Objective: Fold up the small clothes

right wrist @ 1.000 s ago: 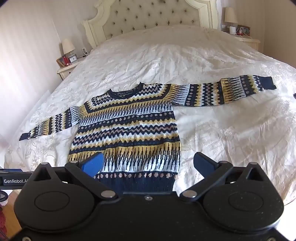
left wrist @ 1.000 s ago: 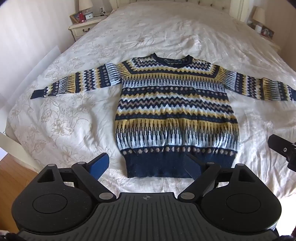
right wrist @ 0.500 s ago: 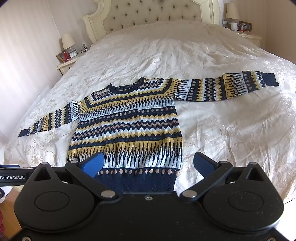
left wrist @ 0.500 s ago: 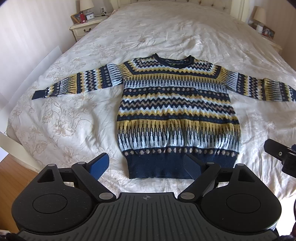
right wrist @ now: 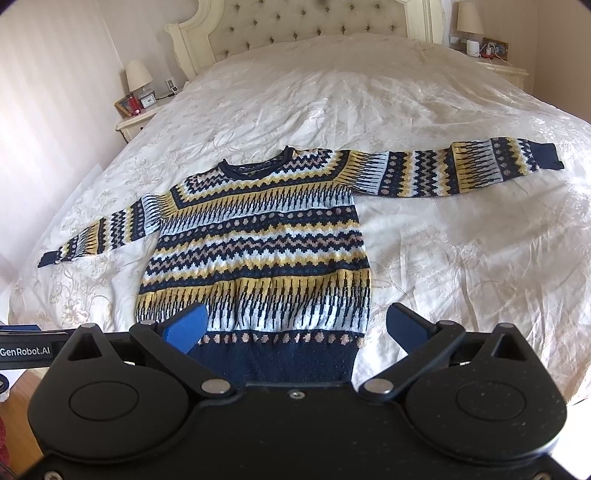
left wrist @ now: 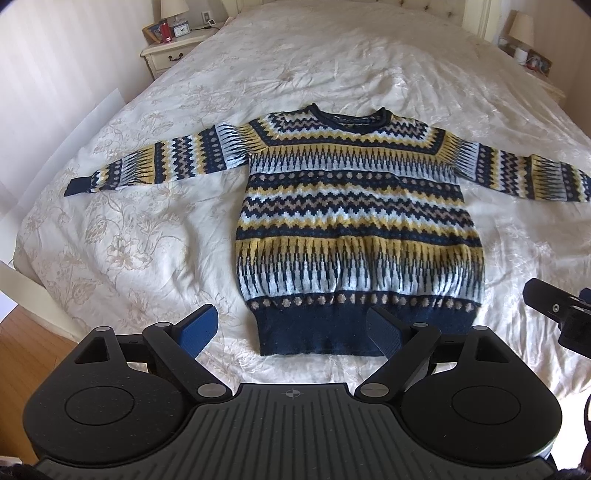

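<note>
Sweater flat on bed, both grippers spread wide and empty.

The sweater (left wrist: 358, 221) lies face up on the bed (left wrist: 147, 229), sleeves stretched out to either side, collar toward the headboard (right wrist: 306, 29). The left gripper (left wrist: 291, 328) hovers at the sweater's hem; the right gripper (right wrist: 295, 321) hovers at the hem's right corner. Neither touches the cloth.

A home bedroom is showing here: a wide bed (right wrist: 424, 110) wearing a cream floral bedspread, a tufted headboard (right wrist: 303, 22) rising behind, and 2 nightstands (left wrist: 173, 55) carrying lamps (right wrist: 138, 75) and a clock (left wrist: 181, 31).
</note>
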`<action>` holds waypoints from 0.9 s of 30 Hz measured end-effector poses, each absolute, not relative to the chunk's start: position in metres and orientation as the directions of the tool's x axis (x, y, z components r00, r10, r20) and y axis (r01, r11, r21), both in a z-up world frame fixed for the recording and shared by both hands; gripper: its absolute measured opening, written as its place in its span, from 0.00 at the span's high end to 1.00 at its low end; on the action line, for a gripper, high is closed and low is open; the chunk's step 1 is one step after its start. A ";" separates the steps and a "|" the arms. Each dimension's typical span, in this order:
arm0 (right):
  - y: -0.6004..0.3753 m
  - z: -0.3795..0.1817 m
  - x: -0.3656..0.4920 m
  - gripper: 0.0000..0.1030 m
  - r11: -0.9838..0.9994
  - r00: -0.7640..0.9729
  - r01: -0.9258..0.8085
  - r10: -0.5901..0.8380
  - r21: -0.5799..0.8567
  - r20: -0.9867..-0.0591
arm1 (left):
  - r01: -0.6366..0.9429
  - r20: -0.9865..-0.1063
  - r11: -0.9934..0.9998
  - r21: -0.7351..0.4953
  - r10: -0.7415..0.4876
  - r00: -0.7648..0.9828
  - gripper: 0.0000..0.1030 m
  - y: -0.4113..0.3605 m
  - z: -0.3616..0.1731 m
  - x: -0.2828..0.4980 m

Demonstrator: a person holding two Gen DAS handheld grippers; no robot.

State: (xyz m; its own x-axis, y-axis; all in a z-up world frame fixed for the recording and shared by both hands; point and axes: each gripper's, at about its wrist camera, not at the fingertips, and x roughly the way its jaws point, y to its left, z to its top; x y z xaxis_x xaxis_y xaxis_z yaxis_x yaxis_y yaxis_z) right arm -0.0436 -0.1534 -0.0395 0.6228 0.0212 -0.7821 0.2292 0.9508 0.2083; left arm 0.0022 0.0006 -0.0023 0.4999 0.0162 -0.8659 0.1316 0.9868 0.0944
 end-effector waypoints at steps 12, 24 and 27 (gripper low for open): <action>-0.153 -0.042 -0.040 0.01 0.951 0.619 0.230 0.023 0.208 -0.785 | 0.131 -0.869 0.987 0.096 0.019 0.495 0.15 0.001 -0.006 0.004; -0.151 -0.047 -0.034 0.01 0.949 0.605 0.238 0.023 0.209 -0.796 | 0.126 -0.879 0.987 0.096 0.024 0.476 0.15 0.000 -0.010 0.015; -0.152 -0.048 -0.027 0.01 0.948 0.595 0.240 0.027 0.210 -0.803 | 0.125 -0.882 0.988 0.094 0.025 0.470 0.15 0.001 -0.011 0.019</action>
State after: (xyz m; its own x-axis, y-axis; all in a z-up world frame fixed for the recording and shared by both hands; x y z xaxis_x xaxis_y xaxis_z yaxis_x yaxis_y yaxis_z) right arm -0.0270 -0.1524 -0.0483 0.5954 0.0272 -0.8030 0.2400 0.9478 0.2101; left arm 0.0195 0.0011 -0.0109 0.4698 0.0247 -0.8825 0.1248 0.9877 0.0941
